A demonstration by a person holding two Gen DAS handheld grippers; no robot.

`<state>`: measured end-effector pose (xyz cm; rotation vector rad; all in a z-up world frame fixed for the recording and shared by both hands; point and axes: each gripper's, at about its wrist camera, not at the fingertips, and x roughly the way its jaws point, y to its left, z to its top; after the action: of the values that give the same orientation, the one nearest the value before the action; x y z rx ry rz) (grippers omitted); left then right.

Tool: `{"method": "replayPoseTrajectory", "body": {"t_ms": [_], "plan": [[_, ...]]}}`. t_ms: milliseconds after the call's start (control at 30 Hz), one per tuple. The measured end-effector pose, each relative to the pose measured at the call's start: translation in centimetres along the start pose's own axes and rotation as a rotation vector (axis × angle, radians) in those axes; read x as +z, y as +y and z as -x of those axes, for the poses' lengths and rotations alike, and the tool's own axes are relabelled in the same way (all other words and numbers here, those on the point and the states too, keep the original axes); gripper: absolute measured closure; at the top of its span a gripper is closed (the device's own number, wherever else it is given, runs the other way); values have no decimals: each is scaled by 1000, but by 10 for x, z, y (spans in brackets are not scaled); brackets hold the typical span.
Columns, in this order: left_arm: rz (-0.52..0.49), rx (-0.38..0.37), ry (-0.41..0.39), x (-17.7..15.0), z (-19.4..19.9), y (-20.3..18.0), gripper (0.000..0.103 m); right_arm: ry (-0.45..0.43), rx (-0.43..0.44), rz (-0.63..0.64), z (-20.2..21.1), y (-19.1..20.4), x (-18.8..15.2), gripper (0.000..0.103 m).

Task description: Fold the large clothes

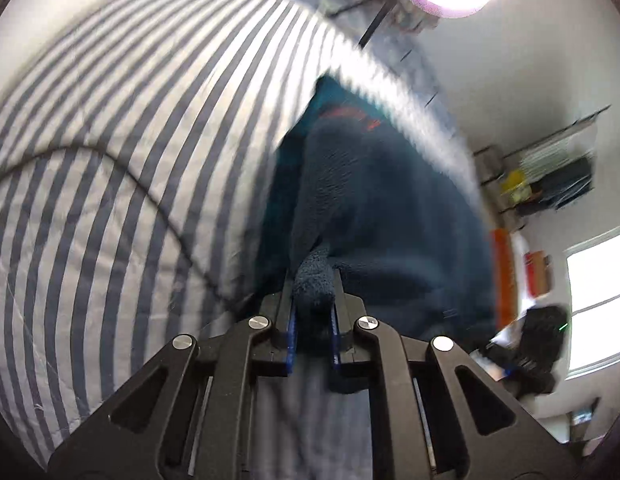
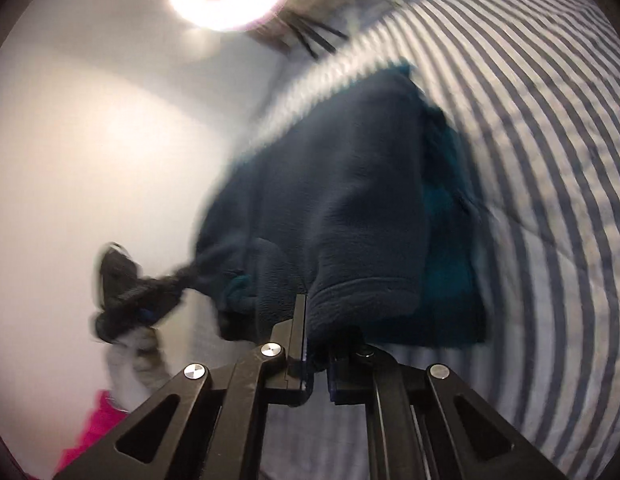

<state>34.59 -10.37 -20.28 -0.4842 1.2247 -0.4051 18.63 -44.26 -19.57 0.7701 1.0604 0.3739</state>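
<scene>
Left wrist view: a bunched edge of the dark fleece garment (image 1: pixel 373 200) is being pinched by the left hand-held gripper (image 1: pixel 313 300); the rest is being stretched ahead over the striped bed (image 1: pixel 110 160), while another edge is being clamped by the right hand-held gripper (image 2: pixel 313 320).

garment: dark navy-blue fleece top (image 1: pixel 389 208), thick and fuzzy, large
lining: brighter teal fabric showing along its edges, at about 9 o'clock of the bulk in the left wrist view and 3 o'clock in the right wrist view (image 2: pixel 441 248)
marking: small red mark near its far end, at 12 o'clock, blurred
state: bunched and draped, unfolded, two near corners pinched up
pose: stretched away from both cameras, a stitched hem band at 6 o'clock in the right wrist view
place: lying on a blue-and-white striped quilt
</scene>
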Motion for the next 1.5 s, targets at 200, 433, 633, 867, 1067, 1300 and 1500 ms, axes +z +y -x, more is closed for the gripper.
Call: {"method": "replayPoseTrajectory", "body": {"t_ms": [200,433,633,867,1067,1300,1500], "plan": [[-72,45,-2,-19,-11,-3,93,18,-75,61,-9,-7,-9,100],[-188,83,-77,-16,21,-33,85,6,-135,162,2,22,-12,59],[-270,133,-212,-8,56,-59,85,-80,-288,343,49,56,-12,52],[-276,101,-303,32,63,-99,85,-263,-313,498,70,99,29,57],[-310,125,-285,67,19,-123,85,-214,-296,507,2,110,85,72],[-339,197,-203,87,-50,-109,85,-118,-364,500,-67,91,121,73],[-360,193,-172,70,-84,-80,81,-51,-398,543,-92,60,105,77]]}}
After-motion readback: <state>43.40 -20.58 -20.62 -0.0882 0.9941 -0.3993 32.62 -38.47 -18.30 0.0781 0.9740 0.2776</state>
